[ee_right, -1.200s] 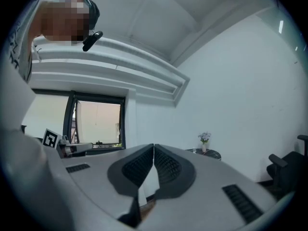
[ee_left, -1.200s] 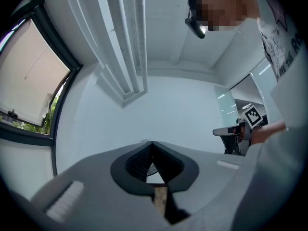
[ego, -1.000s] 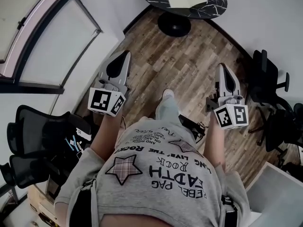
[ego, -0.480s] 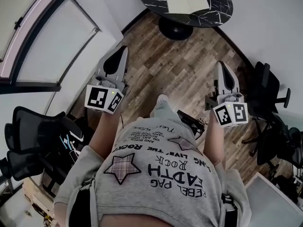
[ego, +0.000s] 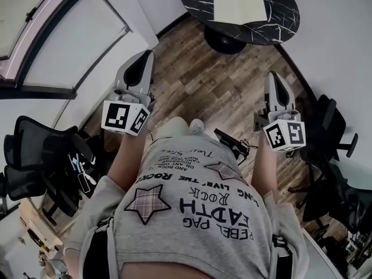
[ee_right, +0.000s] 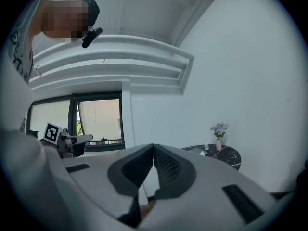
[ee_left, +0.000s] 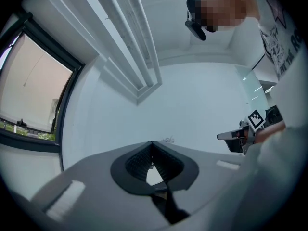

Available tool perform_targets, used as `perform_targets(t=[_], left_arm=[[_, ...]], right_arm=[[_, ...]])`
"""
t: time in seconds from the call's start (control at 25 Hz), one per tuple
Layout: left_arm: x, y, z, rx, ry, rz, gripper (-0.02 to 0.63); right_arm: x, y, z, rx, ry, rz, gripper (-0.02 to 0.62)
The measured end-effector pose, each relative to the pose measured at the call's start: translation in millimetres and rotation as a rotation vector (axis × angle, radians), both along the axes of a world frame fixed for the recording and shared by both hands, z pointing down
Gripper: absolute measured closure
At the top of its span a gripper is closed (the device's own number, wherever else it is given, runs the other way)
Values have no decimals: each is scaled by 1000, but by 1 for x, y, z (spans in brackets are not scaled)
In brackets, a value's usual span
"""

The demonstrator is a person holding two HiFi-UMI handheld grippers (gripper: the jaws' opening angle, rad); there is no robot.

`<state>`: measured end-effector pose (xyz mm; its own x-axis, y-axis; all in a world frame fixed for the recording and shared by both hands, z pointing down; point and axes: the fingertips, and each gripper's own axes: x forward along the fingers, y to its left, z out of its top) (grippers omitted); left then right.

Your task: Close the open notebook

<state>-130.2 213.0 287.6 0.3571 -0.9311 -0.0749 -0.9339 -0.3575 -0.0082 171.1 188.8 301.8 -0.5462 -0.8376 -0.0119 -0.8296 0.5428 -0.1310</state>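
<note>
While my left gripper [ego: 147, 53] and right gripper [ego: 273, 75] are both closed and empty, well short of the tabletop [ego: 279, 32], the notebook [ego: 240, 7] lies open near its middle. Light, with floppy pages, I judge, and best lifted by one cover's outer edge.

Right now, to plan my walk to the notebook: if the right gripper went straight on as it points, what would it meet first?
The right gripper would likely meet the white wall first; the round table lies right of its line, depth unclear.
</note>
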Motion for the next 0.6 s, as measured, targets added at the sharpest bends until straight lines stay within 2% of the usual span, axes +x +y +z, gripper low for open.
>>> perform_targets(t=[0.24, 0.6], left_arm=[[4, -17, 3, -14, 15, -24, 597], [29, -79, 8, -16, 20, 24, 597]], right_arm=[[1, -19, 4, -16, -6, -33, 581], [17, -62, 10, -43, -10, -10, 581]])
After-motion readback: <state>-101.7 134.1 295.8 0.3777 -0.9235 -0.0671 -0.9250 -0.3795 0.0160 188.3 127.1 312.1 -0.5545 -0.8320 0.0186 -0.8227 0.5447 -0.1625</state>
